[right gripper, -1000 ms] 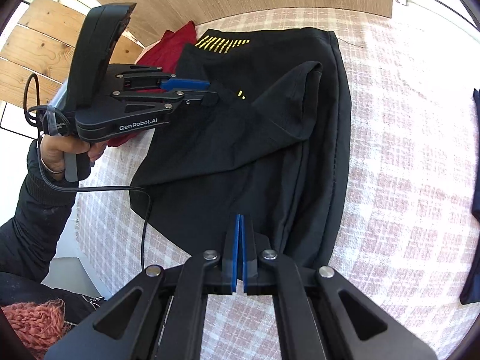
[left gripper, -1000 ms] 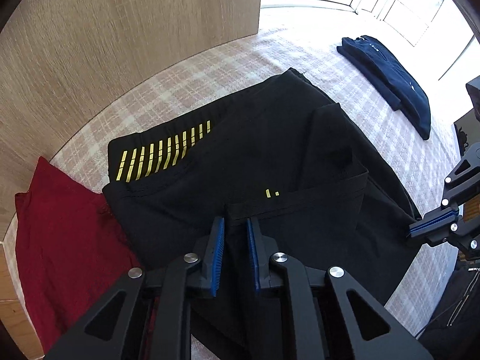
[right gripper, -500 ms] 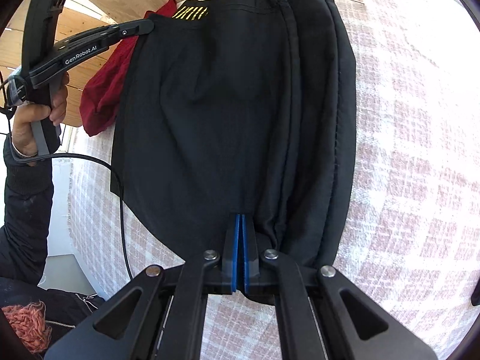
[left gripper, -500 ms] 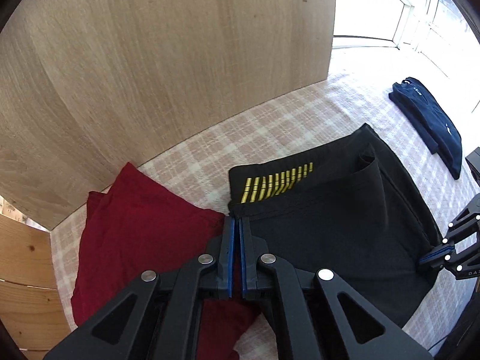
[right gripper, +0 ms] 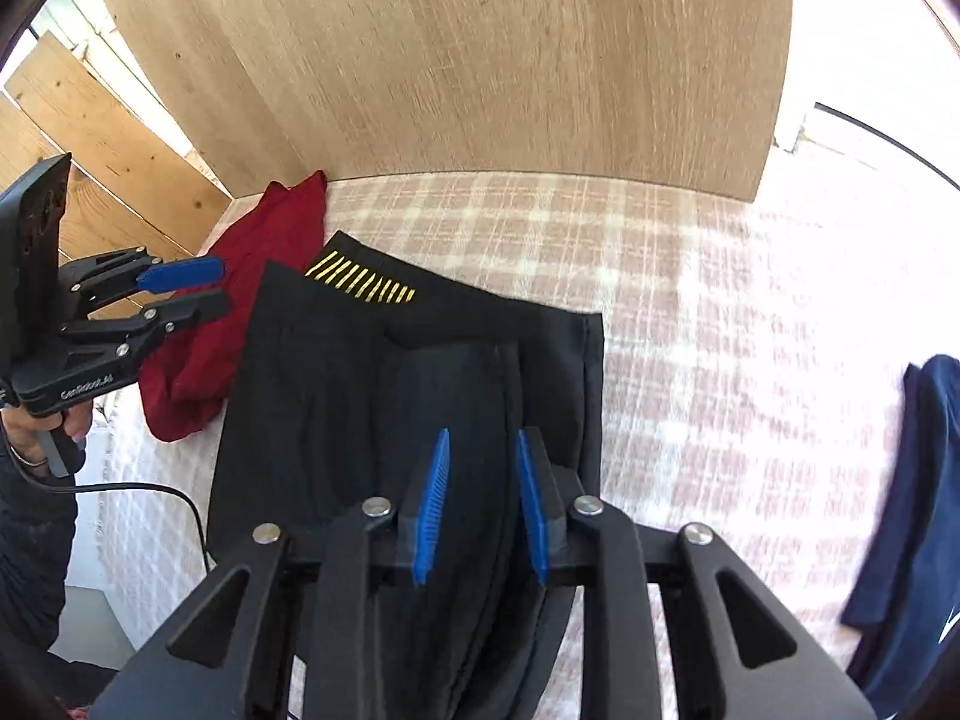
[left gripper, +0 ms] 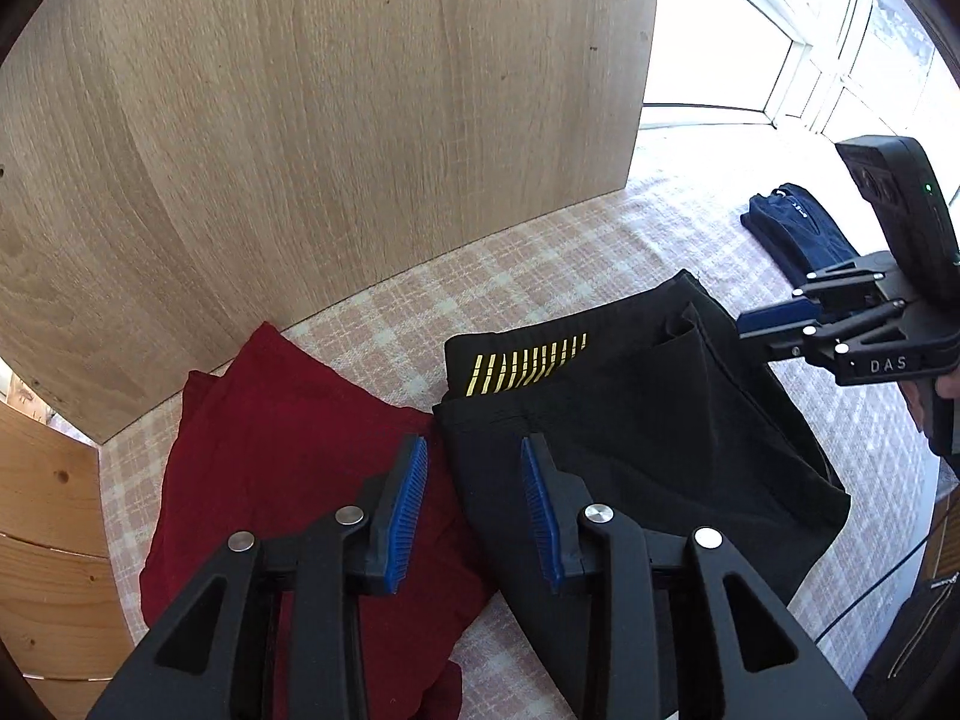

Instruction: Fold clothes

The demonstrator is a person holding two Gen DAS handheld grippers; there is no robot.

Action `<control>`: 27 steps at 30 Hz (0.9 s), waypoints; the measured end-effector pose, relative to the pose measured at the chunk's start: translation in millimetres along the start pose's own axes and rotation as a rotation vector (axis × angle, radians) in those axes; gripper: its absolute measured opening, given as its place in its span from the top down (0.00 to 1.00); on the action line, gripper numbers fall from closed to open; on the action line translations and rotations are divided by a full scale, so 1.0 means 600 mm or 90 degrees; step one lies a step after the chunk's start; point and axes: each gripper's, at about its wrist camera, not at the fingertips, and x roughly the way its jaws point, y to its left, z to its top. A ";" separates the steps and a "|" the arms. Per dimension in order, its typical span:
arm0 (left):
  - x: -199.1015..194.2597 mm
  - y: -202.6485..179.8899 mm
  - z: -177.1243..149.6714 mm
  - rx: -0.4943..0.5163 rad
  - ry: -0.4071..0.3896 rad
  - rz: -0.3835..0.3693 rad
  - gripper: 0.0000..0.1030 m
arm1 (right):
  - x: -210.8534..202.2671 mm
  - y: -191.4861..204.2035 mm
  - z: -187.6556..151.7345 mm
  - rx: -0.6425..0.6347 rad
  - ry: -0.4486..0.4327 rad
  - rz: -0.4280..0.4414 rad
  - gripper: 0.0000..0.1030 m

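A black garment (left gripper: 648,456) with yellow stripes lies folded on the checked cloth; it also shows in the right wrist view (right gripper: 372,396). My left gripper (left gripper: 474,456) is open and empty, hovering over the garment's left edge beside a red garment (left gripper: 288,468). My right gripper (right gripper: 480,450) is open and empty just above the black garment's near right part. The left gripper shows at the left of the right wrist view (right gripper: 198,285). The right gripper shows at the right of the left wrist view (left gripper: 762,324).
The red garment (right gripper: 240,312) lies left of the black one. A folded navy garment (left gripper: 792,228) lies further right, also at the right wrist view's edge (right gripper: 912,510). A wooden panel (left gripper: 336,132) stands behind the checked cloth (right gripper: 690,300). A cable hangs at the left.
Both grippers have let go of the black garment and opened. They have lifted off it, and the garment now lies flat, folded.
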 end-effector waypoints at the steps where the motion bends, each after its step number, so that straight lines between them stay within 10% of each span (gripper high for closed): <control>1: 0.005 -0.002 -0.001 0.002 0.005 -0.001 0.69 | 0.009 0.000 0.008 -0.013 0.008 -0.004 0.72; 11: 0.034 0.008 -0.008 -0.026 0.028 -0.005 0.69 | 0.057 0.008 0.042 -0.066 0.039 0.018 0.73; 13: 0.033 0.011 -0.010 -0.030 0.027 -0.008 0.69 | 0.058 0.006 0.040 -0.066 0.042 0.015 0.96; 27: 0.042 -0.004 0.013 -0.021 0.010 -0.042 0.69 | 0.041 -0.065 0.054 0.031 0.029 -0.031 0.95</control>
